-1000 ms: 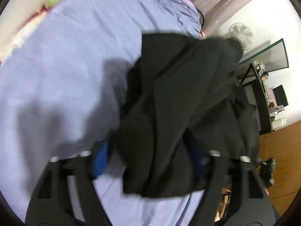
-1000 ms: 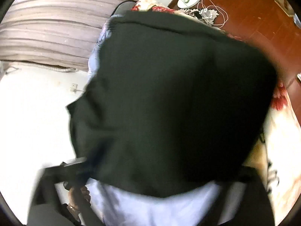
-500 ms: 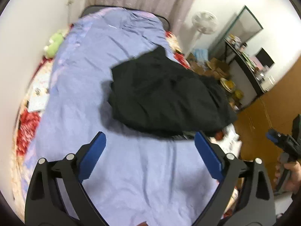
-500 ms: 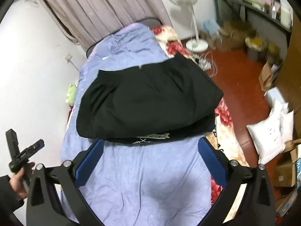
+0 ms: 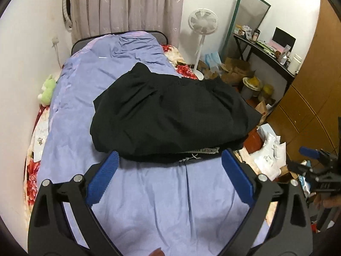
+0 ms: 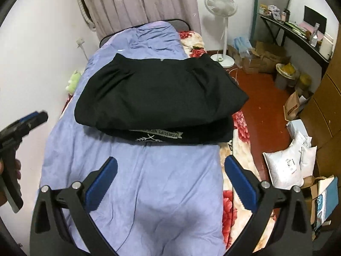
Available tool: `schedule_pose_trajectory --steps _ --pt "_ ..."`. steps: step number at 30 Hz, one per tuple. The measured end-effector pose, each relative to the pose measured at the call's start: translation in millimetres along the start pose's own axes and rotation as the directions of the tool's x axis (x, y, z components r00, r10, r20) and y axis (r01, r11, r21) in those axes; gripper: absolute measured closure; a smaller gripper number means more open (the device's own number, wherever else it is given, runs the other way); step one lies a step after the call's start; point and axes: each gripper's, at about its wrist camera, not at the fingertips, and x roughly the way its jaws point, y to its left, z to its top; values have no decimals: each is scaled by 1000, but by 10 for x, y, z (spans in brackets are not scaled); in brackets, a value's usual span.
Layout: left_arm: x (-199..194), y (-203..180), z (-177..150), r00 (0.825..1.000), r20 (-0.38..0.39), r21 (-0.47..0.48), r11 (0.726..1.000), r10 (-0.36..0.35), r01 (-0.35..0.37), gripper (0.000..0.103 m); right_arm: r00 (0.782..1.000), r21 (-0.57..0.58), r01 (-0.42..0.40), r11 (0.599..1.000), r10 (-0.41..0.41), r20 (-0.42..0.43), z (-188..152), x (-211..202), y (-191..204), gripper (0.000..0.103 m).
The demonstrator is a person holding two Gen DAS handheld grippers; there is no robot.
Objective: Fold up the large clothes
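The black garment (image 6: pixel 157 98) is laid folded across the middle of the bed (image 6: pixel 149 183), its right edge hanging over the side, a printed banner showing along the near fold. The left gripper (image 5: pixel 168 177) has just been opening and is spread wide with nothing between its pads; the right gripper (image 6: pixel 170 181) is likewise held wide and empty. For a neat result, the overhanging right edge is best drawn inward. A fan (image 6: pixel 221 6), boxes (image 6: pixel 264 57) and white bags (image 6: pixel 287 164) are crowded on the floor at right.
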Motion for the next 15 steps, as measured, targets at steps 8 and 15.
schedule_pose_trajectory --steps 8,15 --pt "87 64 173 998 33 -27 998 49 -48 8 999 35 -29 999 28 19 122 133 35 5" --pt "118 84 248 997 59 -38 998 58 -56 8 999 47 -38 998 37 23 227 207 32 5"
